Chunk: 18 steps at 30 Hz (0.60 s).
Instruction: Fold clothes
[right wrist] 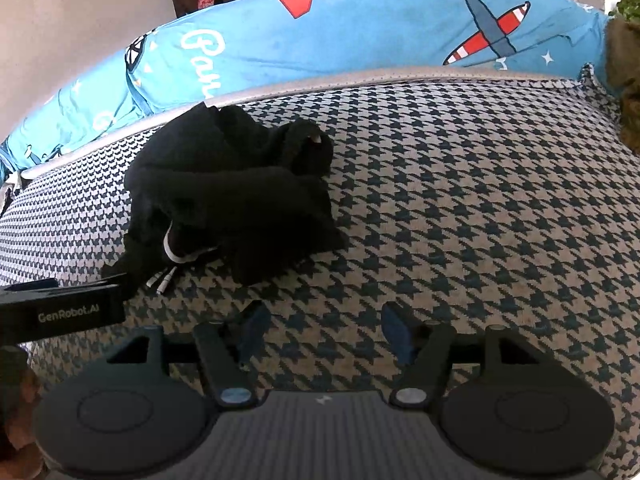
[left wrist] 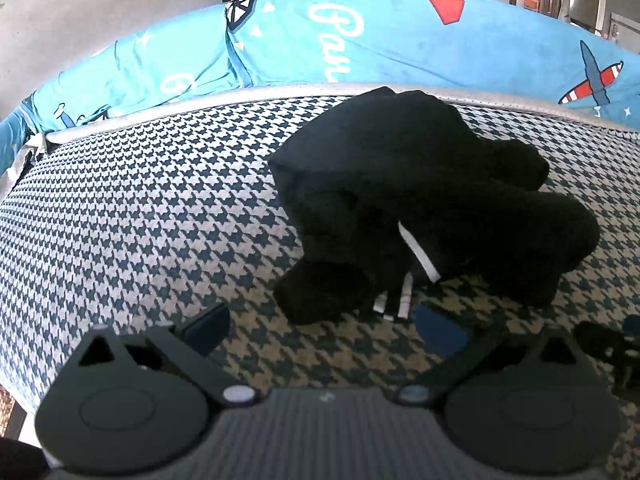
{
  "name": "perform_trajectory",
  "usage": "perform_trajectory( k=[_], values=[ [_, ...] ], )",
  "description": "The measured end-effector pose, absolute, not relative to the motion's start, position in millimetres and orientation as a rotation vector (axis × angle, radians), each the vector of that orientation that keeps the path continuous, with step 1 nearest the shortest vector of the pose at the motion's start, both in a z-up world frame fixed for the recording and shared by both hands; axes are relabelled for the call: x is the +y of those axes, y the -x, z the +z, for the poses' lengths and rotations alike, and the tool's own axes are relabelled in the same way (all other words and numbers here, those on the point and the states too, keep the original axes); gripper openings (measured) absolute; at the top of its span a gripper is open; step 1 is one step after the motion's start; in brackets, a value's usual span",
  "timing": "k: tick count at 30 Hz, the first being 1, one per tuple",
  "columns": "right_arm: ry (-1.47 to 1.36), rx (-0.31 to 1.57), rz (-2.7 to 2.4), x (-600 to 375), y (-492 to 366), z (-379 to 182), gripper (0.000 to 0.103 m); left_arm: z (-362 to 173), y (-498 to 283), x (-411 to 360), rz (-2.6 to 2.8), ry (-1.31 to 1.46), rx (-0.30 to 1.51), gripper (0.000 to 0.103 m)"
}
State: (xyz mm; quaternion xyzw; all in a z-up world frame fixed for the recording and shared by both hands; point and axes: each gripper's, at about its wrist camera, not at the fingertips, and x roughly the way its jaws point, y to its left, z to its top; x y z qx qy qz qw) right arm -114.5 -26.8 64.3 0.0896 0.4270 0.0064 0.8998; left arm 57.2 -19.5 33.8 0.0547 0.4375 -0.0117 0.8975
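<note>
- The black garment [left wrist: 424, 200] sits crumpled in a heap on the houndstooth cover [left wrist: 140, 208], toward its far edge by the blue printed bedding [left wrist: 400, 40]. It's so dark the folds are basically unreadable, so I can't tell what kind of clothing it is.
- White drawstring tips [right wrist: 164, 278] poke out of the near side.
- The left gripper [left wrist: 320, 328] is spread wide with nothing in it, just short of the heap.
- The right gripper [right wrist: 322, 332] is also spread and empty, over bare cover to the right of the heap.
- Only the right view shows the left gripper's side, with "GenRobot.AI" lettering, plus a plant [right wrist: 628, 4] cut off at the edge.
</note>
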Motion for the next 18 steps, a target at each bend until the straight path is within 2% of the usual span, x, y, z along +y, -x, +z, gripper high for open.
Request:
perform_trajectory(
  k=[18],
  values=[
    [-0.117, 0.882, -0.005, -9, 106, 59, 0.065, 31, -58, -18, -0.017, -0.088, 0.935, 0.103]
  ],
)
